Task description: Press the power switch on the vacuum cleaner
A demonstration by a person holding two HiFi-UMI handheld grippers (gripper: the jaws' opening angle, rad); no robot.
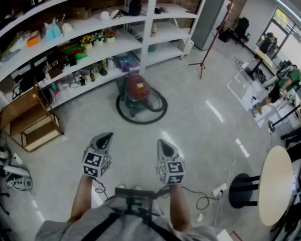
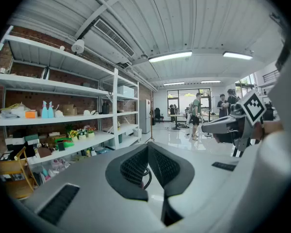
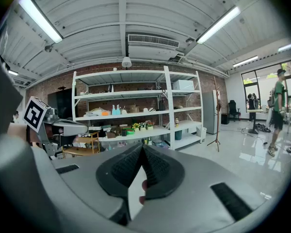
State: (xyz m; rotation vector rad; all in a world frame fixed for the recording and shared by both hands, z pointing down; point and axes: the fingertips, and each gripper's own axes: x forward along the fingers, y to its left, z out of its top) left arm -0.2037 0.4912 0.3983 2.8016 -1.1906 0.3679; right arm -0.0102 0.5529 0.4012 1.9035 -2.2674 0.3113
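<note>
The red canister vacuum cleaner point(image 1: 139, 90) stands on the floor in front of the white shelves, its black hose coiled in a ring around it. Both grippers are held side by side in the air, well short of it and pointing toward it. My left gripper point(image 1: 107, 135) is shut, its jaws meeting at the tips with nothing held. My right gripper point(image 1: 162, 142) is shut and empty too. In the left gripper view the dark pads point(image 2: 136, 168) meet at the tips point(image 2: 148, 146). The right gripper view shows the same point(image 3: 142, 147). The power switch is too small to make out.
White shelving point(image 1: 115, 44) full of small items runs along the back. A wooden cart point(image 1: 26, 118) stands at the left, a coat stand point(image 1: 206, 49) behind the vacuum, a round table point(image 1: 276, 185) and black stool point(image 1: 242, 191) at the right. A power strip with cables point(image 1: 218, 190) lies nearby. People stand far right.
</note>
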